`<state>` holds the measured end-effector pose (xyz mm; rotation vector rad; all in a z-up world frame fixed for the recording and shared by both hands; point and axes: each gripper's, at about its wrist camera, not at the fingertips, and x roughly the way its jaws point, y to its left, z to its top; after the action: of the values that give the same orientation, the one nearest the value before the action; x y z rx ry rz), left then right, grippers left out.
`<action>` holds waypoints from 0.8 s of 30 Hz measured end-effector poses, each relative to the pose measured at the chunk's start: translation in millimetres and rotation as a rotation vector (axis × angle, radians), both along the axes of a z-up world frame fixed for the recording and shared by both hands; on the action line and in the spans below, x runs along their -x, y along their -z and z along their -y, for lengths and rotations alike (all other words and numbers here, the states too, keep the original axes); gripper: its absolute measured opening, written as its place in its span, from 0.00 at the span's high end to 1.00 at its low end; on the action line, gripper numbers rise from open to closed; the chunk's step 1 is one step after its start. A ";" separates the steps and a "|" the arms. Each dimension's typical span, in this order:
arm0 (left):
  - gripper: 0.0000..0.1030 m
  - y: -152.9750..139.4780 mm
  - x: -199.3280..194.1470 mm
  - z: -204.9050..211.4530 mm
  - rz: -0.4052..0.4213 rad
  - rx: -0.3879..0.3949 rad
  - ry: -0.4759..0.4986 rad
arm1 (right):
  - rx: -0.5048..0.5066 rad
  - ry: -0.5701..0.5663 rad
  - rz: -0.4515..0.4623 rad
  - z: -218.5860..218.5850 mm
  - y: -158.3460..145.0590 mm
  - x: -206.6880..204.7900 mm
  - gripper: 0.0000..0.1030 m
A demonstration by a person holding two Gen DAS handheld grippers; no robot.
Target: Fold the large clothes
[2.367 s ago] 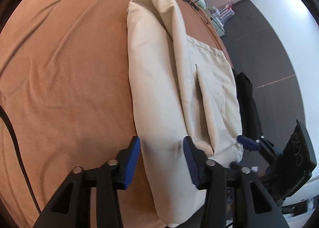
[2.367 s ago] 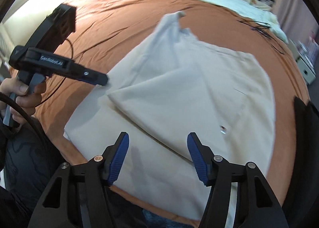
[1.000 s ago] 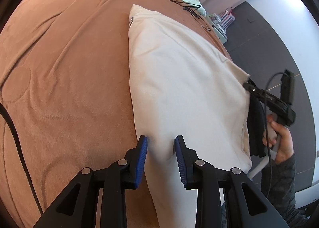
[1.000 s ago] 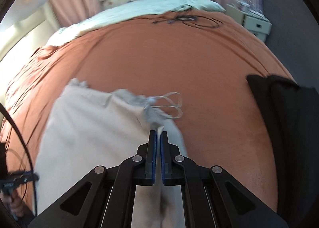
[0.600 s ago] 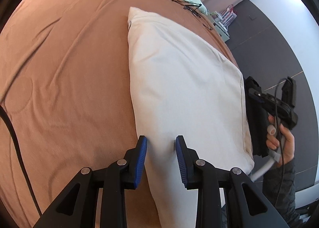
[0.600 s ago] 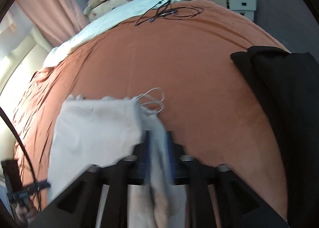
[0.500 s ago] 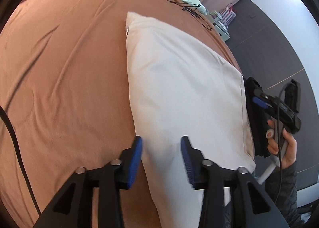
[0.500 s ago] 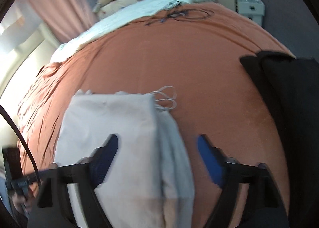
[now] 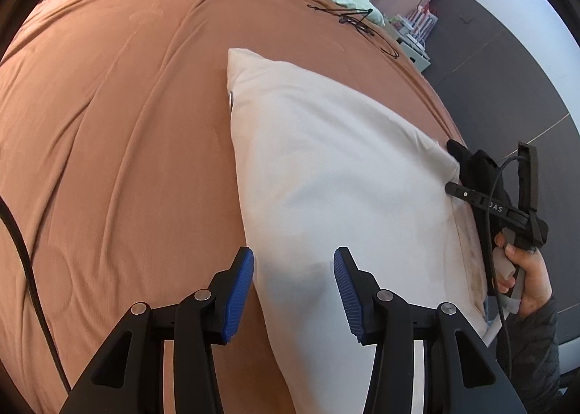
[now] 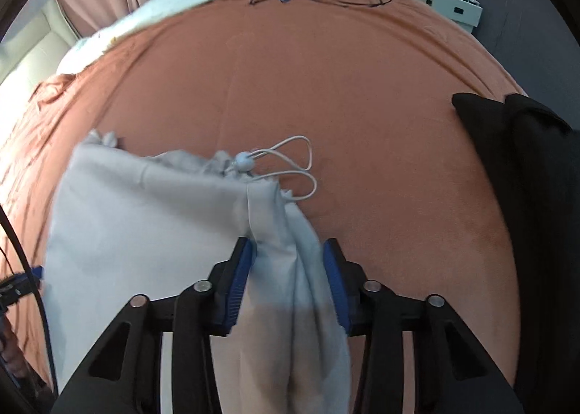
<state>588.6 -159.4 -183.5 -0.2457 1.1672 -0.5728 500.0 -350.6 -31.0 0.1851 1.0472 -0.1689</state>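
Rust-brown bedspread [image 9: 119, 145] covers the bed, and the folded beige garment [image 9: 337, 196] lies flat on it, near the edge. We see our left gripper [image 9: 293, 287] above the garment's near edge, its jaws parted after widening, the blue pads off the cloth. Our right gripper [image 10: 288, 280] straddles a bunched fold of the garment by its white drawstring [image 10: 290, 164]; its jaws have just been narrowing, and whether the pads press the fold we cannot tell. A black garment [image 10: 525, 174] lies to the right.
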 end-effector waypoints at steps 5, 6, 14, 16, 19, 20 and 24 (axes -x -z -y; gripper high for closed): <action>0.53 7.7 -21.5 4.9 -0.003 -0.004 -0.006 | -0.035 0.021 0.003 14.8 16.4 -15.4 0.65; 0.53 8.8 -26.5 6.8 0.000 -0.005 -0.006 | -0.048 0.030 0.010 18.1 18.8 -17.4 0.65; 0.57 11.2 -58.8 17.9 0.033 -0.019 -0.005 | -0.050 0.037 0.043 17.0 14.0 -32.0 0.73; 0.62 12.1 -69.2 20.8 0.039 -0.022 -0.012 | -0.052 0.033 0.022 15.9 22.1 -37.2 0.73; 0.66 12.8 -76.9 24.2 0.040 -0.019 -0.019 | -0.078 0.044 0.010 20.7 31.6 -43.1 0.73; 0.66 12.6 -79.0 26.0 0.042 -0.026 -0.018 | -0.078 0.044 0.011 21.3 30.8 -45.0 0.73; 0.66 4.1 -78.6 34.2 0.066 -0.049 -0.002 | -0.045 0.036 0.036 17.4 19.2 -36.4 0.73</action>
<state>667.2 -193.5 -187.6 -0.1849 1.1151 -0.5461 536.4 -368.1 -50.2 0.2470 1.0128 -0.1740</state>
